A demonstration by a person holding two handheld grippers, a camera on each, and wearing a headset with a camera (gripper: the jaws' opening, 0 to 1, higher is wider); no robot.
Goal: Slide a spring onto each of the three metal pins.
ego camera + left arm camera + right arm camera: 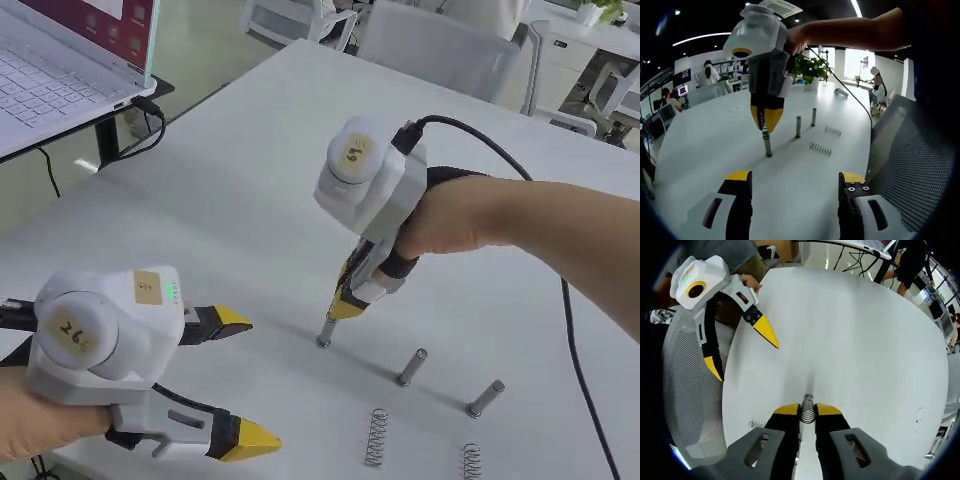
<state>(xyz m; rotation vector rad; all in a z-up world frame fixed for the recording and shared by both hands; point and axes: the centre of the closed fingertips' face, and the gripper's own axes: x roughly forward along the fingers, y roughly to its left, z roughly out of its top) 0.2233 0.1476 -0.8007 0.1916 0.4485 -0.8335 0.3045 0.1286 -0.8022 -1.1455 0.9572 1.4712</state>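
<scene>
Currently one spring point(808, 404) is pinched between the jaws of my right gripper point(346, 308), which points down at the table point(250, 150). In the left gripper view the spring hangs straight over the nearest pin point(768, 146), its lower end at the pin's top; can't tell whether it has gone over the tip. That pin stands upright, first in a row of three. The middle pin point(411, 367) and far pin point(485, 398) stand bare beside it, apart from each other. Two loose springs lie flat on the table just in front of those pins: one point(376, 437) near the middle pin, the other point(471, 460) near the far pin. My left gripper point(245, 380) hovers off to the left, clear of the pins, jaws spread wide, nothing between them. A black cable point(575, 330) runs from the right gripper across the table. A laptop point(60, 70) sits at the far left.
</scene>
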